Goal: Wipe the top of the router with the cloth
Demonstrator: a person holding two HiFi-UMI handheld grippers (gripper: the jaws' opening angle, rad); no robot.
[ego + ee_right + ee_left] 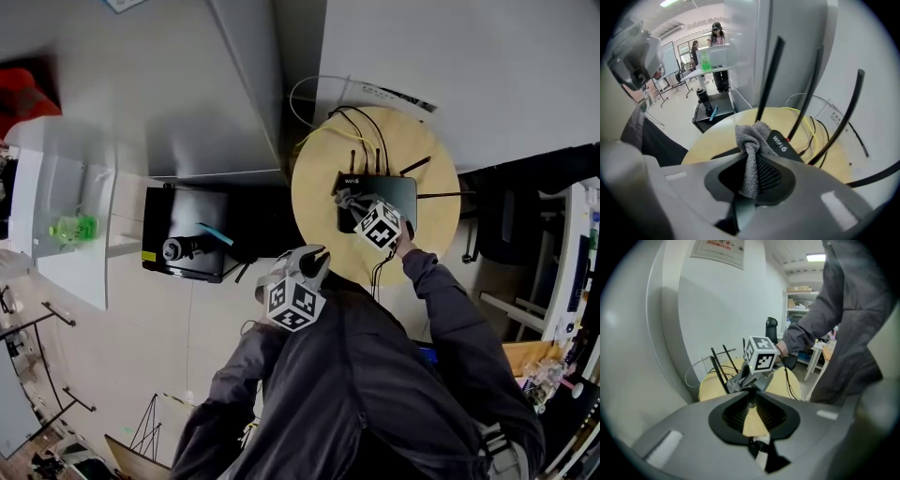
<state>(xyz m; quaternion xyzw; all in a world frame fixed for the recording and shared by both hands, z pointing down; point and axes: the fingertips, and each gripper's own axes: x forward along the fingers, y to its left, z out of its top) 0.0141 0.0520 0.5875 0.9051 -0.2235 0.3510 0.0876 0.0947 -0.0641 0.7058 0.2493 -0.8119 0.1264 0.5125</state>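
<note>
Clamping the cloth (749, 140) on the "WiFi6" router (786, 149), right gripper (751, 161); left gripper (751, 398) jaws together

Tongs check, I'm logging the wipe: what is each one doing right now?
Left tongs: closed, nothing between them.
Right tongs: closed on the cloth, over the router.

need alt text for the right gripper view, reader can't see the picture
The right tongs clamp a bunched grey cloth, its wad pressed at the near corner of a black router marked wifi 6 on a round pale wooden table. Thin black antennas rise from the router before a white wall.
</note>
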